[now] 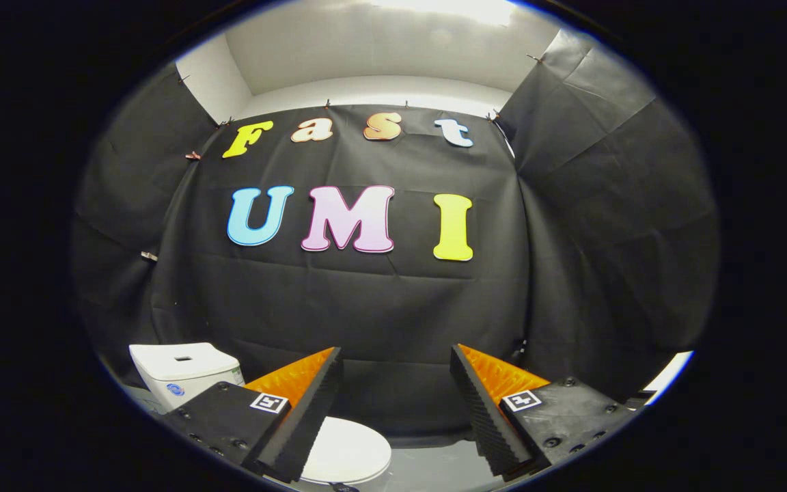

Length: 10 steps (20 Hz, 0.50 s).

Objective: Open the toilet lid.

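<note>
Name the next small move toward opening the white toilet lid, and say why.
Probably tip the gripper down and toward the closed white oval toilet lid: its fingers stand open, gripping nothing, and the lid lies low beside one ribbed finger, below the white cistern.

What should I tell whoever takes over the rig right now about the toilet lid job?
Claw: open, fingers spread wide, holding nothing, raised above the toilet.
Toilet lid: white, lying flat and closed, below the fingers and partly behind the left one.
Tank: white, beyond the left finger, against the black cloth wall.
Done: nothing on the lid yet.
Left: bring the claw down to the lid's front edge, grip it and lift it open.
</note>
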Motion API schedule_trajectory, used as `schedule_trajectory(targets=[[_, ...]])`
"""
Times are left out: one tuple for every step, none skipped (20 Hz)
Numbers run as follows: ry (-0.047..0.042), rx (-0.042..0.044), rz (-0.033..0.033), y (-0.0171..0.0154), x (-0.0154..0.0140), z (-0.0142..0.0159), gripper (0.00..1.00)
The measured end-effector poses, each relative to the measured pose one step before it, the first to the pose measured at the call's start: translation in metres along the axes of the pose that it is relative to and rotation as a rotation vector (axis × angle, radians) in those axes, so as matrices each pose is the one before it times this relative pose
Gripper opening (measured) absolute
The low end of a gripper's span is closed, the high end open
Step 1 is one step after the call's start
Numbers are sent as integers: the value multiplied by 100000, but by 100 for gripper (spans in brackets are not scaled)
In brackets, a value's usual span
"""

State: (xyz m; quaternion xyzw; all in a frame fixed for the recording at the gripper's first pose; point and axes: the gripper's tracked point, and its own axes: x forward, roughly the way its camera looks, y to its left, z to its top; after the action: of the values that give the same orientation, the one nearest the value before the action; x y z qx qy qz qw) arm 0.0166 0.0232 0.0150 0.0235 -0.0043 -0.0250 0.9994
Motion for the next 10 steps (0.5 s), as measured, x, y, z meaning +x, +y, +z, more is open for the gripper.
schedule_trajectory(targets=[[623,962,124,505,102,-195,98],[655,366,-327,190,44,-222,98],[827,123,-680,200,73,-405,98],[727,119,-517,230,37,-338,98],[933,89,-124,324,-17,-487,98],[871,-578,-148,331,-23,-452,98],[657,-1041,-84,231,60,-534,98],[808,-483,43,219,-69,-429,98],[847,-195,146,196,-30,-536,98],[800,-332,108,240,-32,-678,98]])
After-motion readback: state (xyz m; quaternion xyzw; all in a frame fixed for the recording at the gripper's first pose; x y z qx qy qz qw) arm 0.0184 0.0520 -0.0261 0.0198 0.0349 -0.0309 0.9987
